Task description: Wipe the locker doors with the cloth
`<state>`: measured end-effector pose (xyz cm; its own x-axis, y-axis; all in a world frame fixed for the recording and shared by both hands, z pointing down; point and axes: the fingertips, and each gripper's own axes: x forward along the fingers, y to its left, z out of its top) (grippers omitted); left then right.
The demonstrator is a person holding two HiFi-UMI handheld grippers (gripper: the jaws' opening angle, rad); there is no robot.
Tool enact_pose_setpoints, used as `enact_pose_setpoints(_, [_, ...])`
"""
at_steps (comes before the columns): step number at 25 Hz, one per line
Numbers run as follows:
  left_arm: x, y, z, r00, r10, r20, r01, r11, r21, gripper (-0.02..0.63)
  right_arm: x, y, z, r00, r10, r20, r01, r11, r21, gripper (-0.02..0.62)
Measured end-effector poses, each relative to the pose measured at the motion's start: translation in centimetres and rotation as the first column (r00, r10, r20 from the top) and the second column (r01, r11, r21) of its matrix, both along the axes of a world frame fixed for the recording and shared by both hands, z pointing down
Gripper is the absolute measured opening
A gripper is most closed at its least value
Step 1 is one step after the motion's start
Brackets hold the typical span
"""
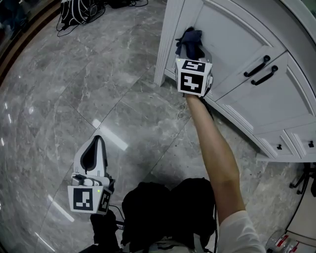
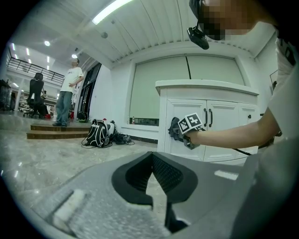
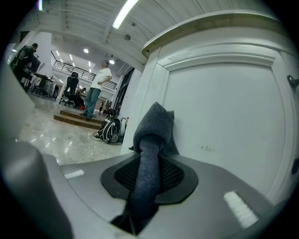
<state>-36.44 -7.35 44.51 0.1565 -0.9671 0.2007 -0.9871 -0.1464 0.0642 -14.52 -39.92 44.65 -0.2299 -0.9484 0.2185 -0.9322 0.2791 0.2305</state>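
A dark blue-grey cloth (image 1: 190, 38) is pressed against the left white locker door (image 1: 232, 39), close to its left edge. My right gripper (image 1: 193, 53) is shut on the cloth at the end of an outstretched bare arm. In the right gripper view the cloth (image 3: 154, 126) runs between the jaws of the right gripper (image 3: 148, 163) and bunches up against the door panel (image 3: 224, 116). My left gripper (image 1: 97, 140) hangs low over the marble floor, away from the locker, shut with nothing in it. The left gripper view shows the left gripper (image 2: 152, 156) in front and the cloth (image 2: 174, 130) far off.
Two black handles (image 1: 260, 69) sit where the locker doors meet, with small drawers (image 1: 279, 147) lower right. Bags and cables (image 1: 79, 10) lie on the floor at the far left. A backpack (image 2: 98, 133), steps (image 2: 46, 133) and a standing person (image 2: 67, 91) are in the distance.
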Motion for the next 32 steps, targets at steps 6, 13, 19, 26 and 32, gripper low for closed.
enact_pose_setpoints(6, [0.4,0.0,0.0,1.0,0.006,-0.005,-0.006,1.0,0.002,0.002,2.0,1.0,0.3,0.999,0.008,-0.039,-0.007,1.0,0.014,0.083])
enact_pose_setpoints(13, [1.6,-0.3,-0.2,1.0,0.023,-0.01,-0.023,1.0,0.008,0.002,5.0,2.4,0.1,0.997,0.023,-0.071,-0.021,0.999,0.03,0.083])
enact_pose_setpoints(19, [2.3,-0.5,-0.5,0.999,0.036,-0.019,-0.035,0.999,0.02,0.002,7.3,3.6,-0.4,0.997,0.051,-0.054,-0.049,0.998,0.038,0.083])
enact_pose_setpoints(26, [3.0,-0.4,-0.4,0.999,0.041,-0.002,-0.041,0.999,0.007,0.002,10.1,4.8,-0.6,0.995,0.081,-0.055,-0.078,0.996,0.045,0.084])
enact_pose_setpoints(32, [3.6,-0.2,-0.7,0.999,0.05,-0.003,-0.05,0.999,0.009,0.002,12.5,5.8,-1.0,0.992,0.111,-0.058,-0.108,0.992,0.058,0.084])
